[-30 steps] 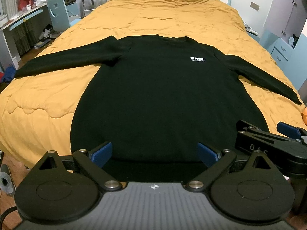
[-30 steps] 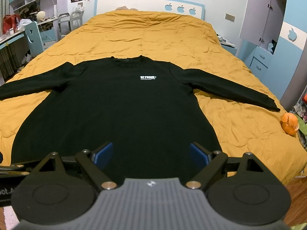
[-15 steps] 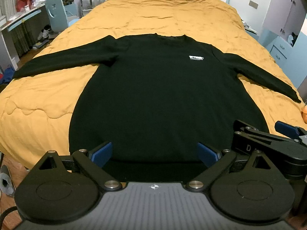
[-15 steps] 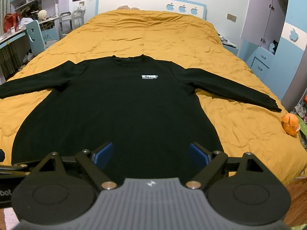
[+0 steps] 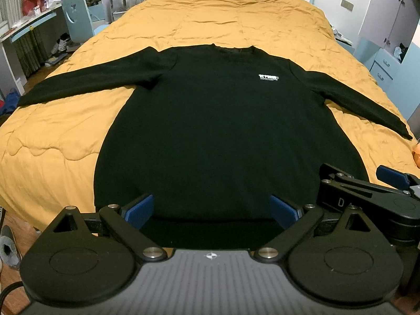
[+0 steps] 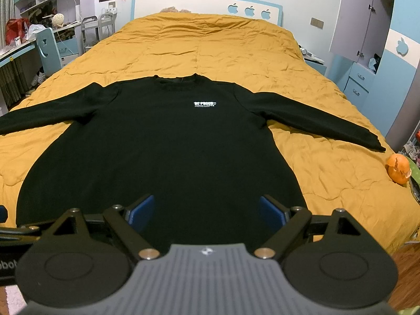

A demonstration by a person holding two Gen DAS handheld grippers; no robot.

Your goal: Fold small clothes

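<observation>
Black sweater (image 5: 223, 131) is lying flat, sleeves spread, mid-frame on the yellow bed (image 5: 236, 21). I am holding my left gripper (image 5: 211, 208) and right gripper (image 6: 206, 210) wide open, empty, over its hem at bottom center. Orange (image 6: 398, 169) is sitting at the right edge.

"BE PROUD" on sweater (image 6: 162, 141) (chest print)

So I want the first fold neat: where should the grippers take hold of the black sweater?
Probably the black sweater at its near hem, one corner each: left gripper on the left corner, right gripper on the right, coming in low from the bed's foot. It lies flat, sleeves spread, with the hem right before both open grippers.
</observation>
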